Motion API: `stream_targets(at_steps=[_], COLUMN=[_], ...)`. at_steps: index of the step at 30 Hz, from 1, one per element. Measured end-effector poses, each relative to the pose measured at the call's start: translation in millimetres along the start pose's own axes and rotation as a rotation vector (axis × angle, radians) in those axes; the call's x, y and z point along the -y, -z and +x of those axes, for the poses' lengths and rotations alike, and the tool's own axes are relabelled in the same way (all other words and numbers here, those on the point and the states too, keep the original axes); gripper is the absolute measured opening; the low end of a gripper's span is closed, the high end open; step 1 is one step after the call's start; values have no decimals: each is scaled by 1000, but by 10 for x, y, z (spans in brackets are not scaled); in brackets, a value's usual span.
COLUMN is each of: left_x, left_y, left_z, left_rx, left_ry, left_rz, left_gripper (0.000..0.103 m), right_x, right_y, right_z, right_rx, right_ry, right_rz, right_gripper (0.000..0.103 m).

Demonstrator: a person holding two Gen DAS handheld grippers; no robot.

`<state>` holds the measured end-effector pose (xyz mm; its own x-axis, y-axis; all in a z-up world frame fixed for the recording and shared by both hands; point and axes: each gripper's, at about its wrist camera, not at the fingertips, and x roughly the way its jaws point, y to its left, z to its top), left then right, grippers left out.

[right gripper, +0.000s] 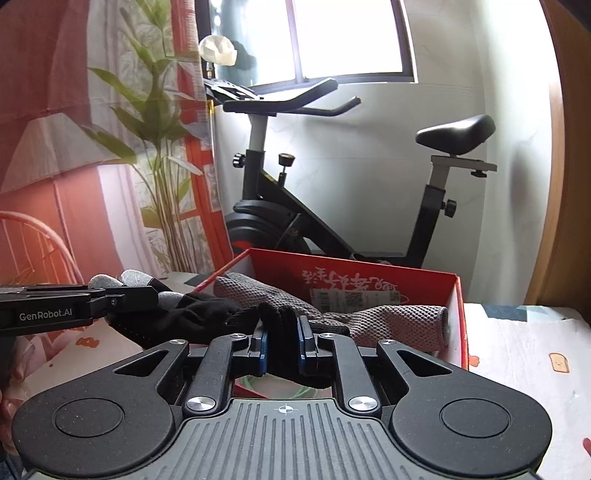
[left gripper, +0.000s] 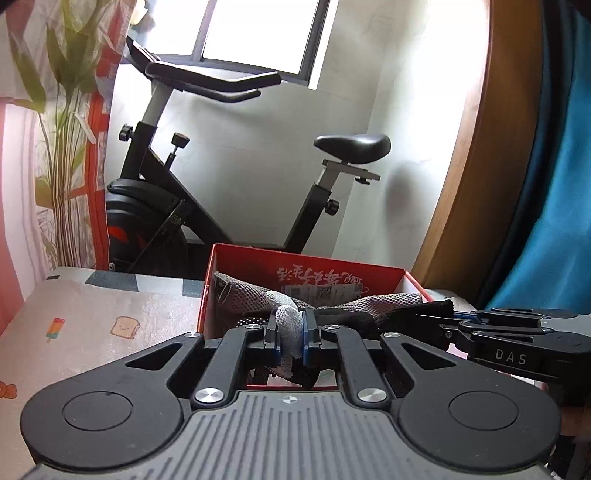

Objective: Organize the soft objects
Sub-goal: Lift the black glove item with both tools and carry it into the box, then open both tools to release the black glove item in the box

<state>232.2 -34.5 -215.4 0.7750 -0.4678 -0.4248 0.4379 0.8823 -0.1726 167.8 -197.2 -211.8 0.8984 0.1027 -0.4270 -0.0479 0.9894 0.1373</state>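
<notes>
Red box [right gripper: 458,314] on the patterned table [left gripper: 110,314], holding a grey knitted cloth [right gripper: 388,317], perhaps more beneath. Black glove [right gripper: 207,314] stretched over the box's near rim, grey fingertip pinched in left gripper [left gripper: 291,332], cuff clamped in right gripper [right gripper: 282,339].

Daylight is pouring through the window [left gripper: 258,33], blowing it out white; the wall [left gripper: 258,173] is glaring, edges are bending, corners are darkening.

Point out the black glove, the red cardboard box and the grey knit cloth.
Black glove with grey fingertips [right gripper: 207,314]: right wrist view, palm fabric.
Red cardboard box [right gripper: 369,275]: right wrist view, inner back wall.
Grey knit cloth [right gripper: 399,315]: right wrist view, draped middle.
</notes>
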Motion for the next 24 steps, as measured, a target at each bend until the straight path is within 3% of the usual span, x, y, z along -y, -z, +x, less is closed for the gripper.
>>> stream_targets(at_steps=[10,18,22,24], left_x=[7,-1,-16,-36], left_y=[76,81,23,-30], left_z=[502,512,443,392], left_rx=[-161,-159,-132,-120], left_ry=[25,-9,-47,-62], left_rz=[6,27,28,23], left_gripper=[12,14,39,44], right_x=[392,423,411,410], right_y=[179,221,192,166], right_z=[503,636,638,605], right_rx=[-177,-241,-245,-229], right_ry=[74,141,179,188], right_rz=[85,56,24,19], right_gripper=[14,15,20,26])
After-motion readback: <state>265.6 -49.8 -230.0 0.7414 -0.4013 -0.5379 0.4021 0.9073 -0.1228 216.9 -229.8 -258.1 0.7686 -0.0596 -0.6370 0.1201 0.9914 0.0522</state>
